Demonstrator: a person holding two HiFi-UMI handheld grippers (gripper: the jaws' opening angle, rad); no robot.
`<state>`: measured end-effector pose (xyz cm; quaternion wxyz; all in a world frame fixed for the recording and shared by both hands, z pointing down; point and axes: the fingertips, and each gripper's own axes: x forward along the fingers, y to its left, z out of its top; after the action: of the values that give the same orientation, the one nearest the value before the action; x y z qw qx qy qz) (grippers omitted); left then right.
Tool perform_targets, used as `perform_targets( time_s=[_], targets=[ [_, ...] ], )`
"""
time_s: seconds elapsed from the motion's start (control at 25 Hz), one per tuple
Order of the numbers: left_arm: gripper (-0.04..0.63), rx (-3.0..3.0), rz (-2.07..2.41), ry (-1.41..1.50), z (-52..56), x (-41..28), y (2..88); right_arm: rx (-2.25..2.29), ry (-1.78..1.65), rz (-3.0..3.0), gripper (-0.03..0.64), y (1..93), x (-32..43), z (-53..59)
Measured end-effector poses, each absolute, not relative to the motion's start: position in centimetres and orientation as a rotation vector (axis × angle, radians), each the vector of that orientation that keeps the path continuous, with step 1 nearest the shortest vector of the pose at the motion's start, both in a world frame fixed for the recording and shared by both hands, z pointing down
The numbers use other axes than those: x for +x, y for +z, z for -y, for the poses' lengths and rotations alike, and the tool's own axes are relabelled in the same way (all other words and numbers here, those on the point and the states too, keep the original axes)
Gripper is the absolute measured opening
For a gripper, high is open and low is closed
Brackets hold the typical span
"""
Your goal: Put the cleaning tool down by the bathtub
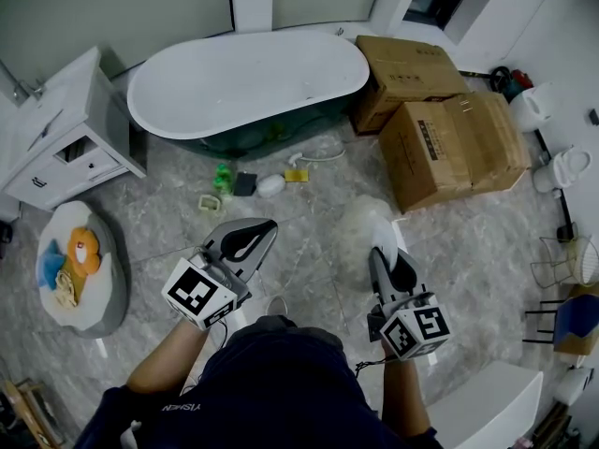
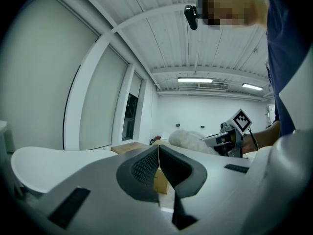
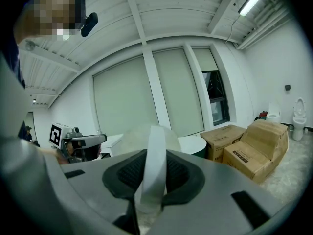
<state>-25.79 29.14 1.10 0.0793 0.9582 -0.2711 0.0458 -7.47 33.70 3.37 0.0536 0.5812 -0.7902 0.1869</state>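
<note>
The white oval bathtub (image 1: 248,82) stands at the far side of the marble floor, and its rim (image 3: 193,143) shows in the right gripper view too. The cleaning tool is a fluffy white duster (image 1: 363,221) on a flat white handle (image 3: 154,165). My right gripper (image 1: 384,253) is shut on that handle, with the fluffy head out in front, well short of the tub. My left gripper (image 1: 265,226) hangs beside it at the left, holding nothing, and its pads meet in the left gripper view (image 2: 159,148).
Two cardboard boxes (image 1: 440,134) sit right of the tub. A white cabinet (image 1: 56,148) is at the left. Small bottles and sponges (image 1: 248,185) lie on the floor before the tub. A round grey mat with toys (image 1: 80,265) lies at the left, a toilet (image 1: 566,166) at the right.
</note>
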Motion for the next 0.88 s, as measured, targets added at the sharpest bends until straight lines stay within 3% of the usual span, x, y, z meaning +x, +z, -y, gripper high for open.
perform_targets(
  time_s=[0.88],
  targets=[
    [0.032, 2.892, 0.816, 0.158, -19.6, -21.6, 1.3, 1.794, 0.57, 2.403, 0.092, 4.1, -2.6, -23.7]
  ],
)
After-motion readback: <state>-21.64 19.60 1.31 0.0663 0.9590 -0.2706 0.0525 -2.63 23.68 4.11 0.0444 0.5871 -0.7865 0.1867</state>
